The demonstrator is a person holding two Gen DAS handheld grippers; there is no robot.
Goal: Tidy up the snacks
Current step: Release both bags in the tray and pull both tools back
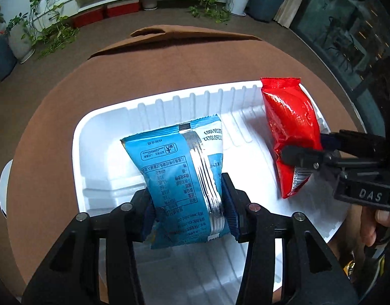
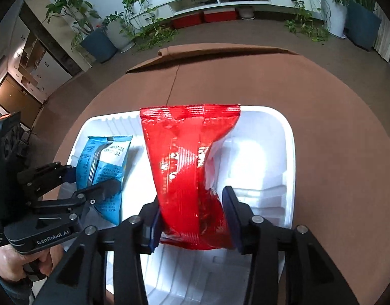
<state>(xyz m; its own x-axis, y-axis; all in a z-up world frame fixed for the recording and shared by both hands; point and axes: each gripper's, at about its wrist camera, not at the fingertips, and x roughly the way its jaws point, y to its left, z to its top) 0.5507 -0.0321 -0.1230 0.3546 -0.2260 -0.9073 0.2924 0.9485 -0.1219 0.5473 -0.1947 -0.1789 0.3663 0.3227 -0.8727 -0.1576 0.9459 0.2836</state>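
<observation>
Left tongs (image 1: 188, 203) gripping blue packet (image 1: 179, 178), right tongs (image 2: 195, 218) gripping red packet (image 2: 187, 167), over white tray (image 2: 283, 137)

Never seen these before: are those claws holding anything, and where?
Yes. Left gripper pinches the blue packet near its lower end; right gripper pinches the red packet likewise.

On my right gripper (image 1: 306, 150), the body behind the red snack bag (image 1: 291, 132) reads "DAS". My left gripper (image 2: 93, 180) carries "GenRobot.AI" on its body, below the blue snack bag (image 2: 103, 162). The blue bag's back panel, clamped between my left fingers, shows dense upside-down Chinese print and a date code I cannot read reliably. The red bag has a barcode near its lower end; digits illegible.
</observation>
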